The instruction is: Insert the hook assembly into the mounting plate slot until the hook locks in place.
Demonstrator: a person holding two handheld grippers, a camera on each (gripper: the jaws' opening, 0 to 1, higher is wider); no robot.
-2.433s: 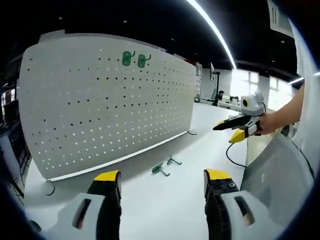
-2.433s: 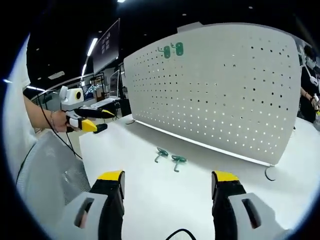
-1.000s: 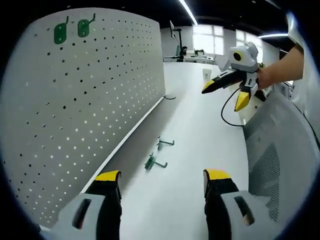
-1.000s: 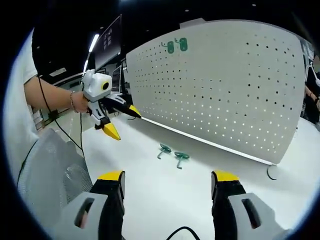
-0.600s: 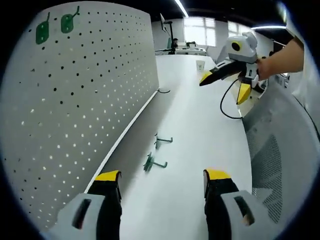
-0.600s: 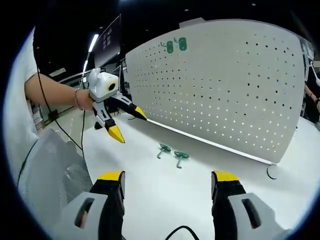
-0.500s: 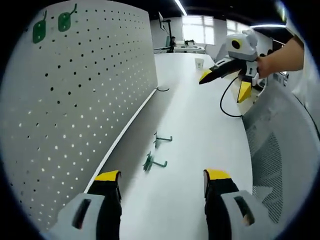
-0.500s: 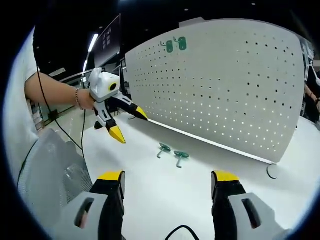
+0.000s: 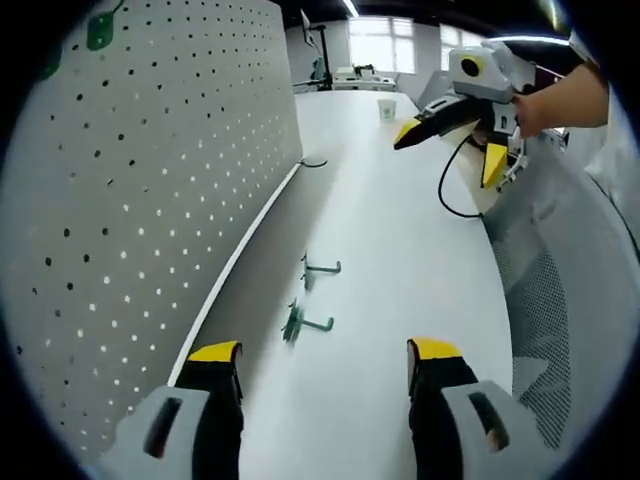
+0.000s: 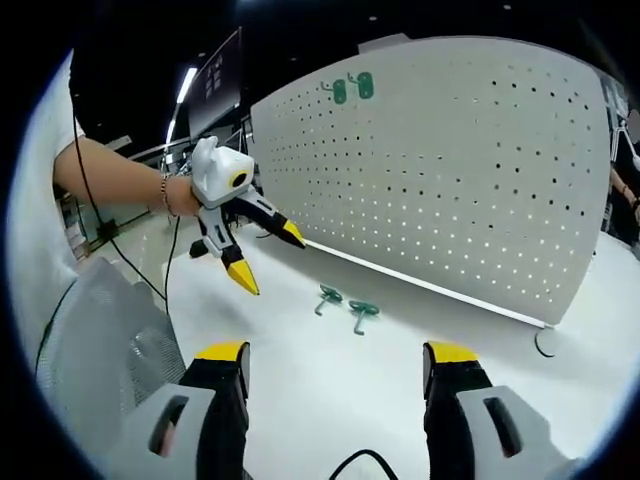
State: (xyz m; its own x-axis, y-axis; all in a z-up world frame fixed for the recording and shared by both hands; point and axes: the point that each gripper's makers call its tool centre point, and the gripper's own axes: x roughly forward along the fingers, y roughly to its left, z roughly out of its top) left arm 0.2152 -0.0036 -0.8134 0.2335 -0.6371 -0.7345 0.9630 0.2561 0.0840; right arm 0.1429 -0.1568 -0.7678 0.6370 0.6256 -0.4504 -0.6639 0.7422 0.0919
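A white pegboard mounting plate point(image 9: 130, 200) point(image 10: 450, 170) stands upright on the white table. Two green hooks point(image 10: 339, 92) point(image 10: 364, 86) hang near its top edge. Two more green hooks lie loose on the table in front of it point(image 9: 296, 323) point(image 9: 318, 268) point(image 10: 326, 297) point(image 10: 361, 313). My left gripper point(image 9: 325, 352) is open and empty, with the loose hooks just ahead of its jaws; the right gripper view has it point(image 10: 271, 260) in the air left of those hooks. My right gripper point(image 10: 337, 352) is open and empty, back from the hooks, and hangs point(image 9: 447, 155) over the table's far side.
A grey mesh chair back point(image 9: 560, 330) point(image 10: 110, 340) sits along the table's near edge. A black cable point(image 9: 450, 195) trails from the right gripper. A paper cup point(image 9: 385, 108) stands far down the table. A small cable loop point(image 10: 541, 345) lies by the board's foot.
The left gripper has come closer to the loose hooks and lower, angled along the board. The right gripper has hardly moved. Both stay open; the hooks lie where they were.
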